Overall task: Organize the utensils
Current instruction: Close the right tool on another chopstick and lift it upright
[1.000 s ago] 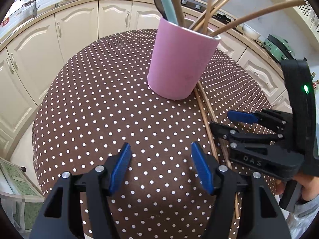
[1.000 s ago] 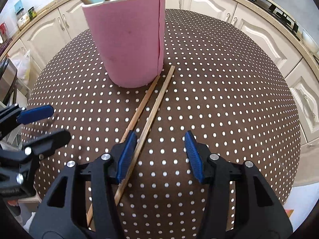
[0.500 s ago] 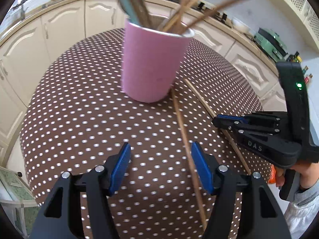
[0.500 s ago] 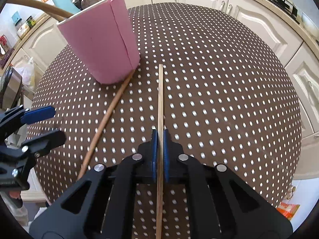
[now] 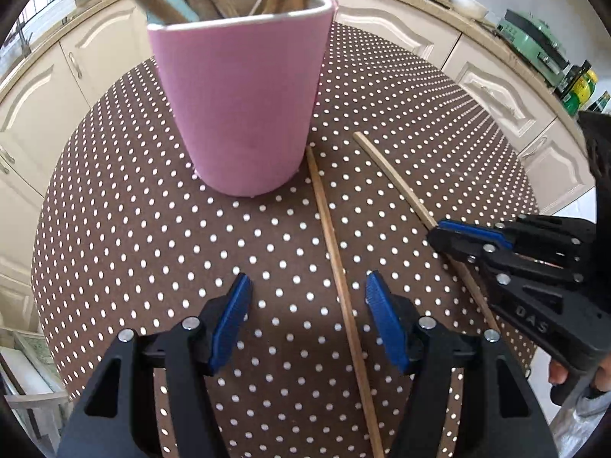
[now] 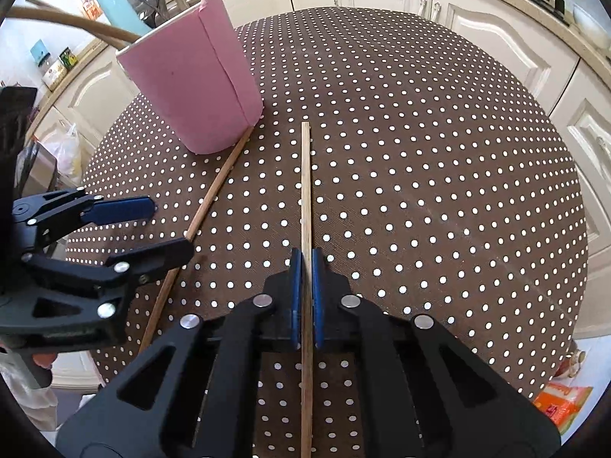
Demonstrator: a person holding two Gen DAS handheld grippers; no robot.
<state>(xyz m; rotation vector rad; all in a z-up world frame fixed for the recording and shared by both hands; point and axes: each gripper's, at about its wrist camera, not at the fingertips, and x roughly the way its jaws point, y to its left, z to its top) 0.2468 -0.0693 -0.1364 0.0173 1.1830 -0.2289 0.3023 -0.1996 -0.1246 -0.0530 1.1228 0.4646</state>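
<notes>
A pink holder [image 5: 244, 103] [image 6: 194, 87] with several wooden utensils stands on the brown dotted table [image 5: 114, 229]. Two wooden chopsticks are out of it. My right gripper [image 6: 306, 263] [image 5: 435, 234] is shut on one chopstick [image 6: 305, 191] [image 5: 393, 179], which points forward just above the cloth. The other chopstick [image 5: 336, 267] [image 6: 206, 206] lies flat, one end against the holder's base. My left gripper [image 5: 307, 297] [image 6: 170, 229] is open and empty, with that chopstick lying between its fingers.
The table [image 6: 439, 191] is round, with cream kitchen cabinets [image 6: 496, 30] close around it. An orange packet [image 6: 561, 404] lies on the floor at the right. A green appliance [image 5: 530, 42] stands on the back counter.
My right gripper closed on one chopstick and swung it away from the other. My left gripper moved toward the holder and now straddles the lying chopstick.
</notes>
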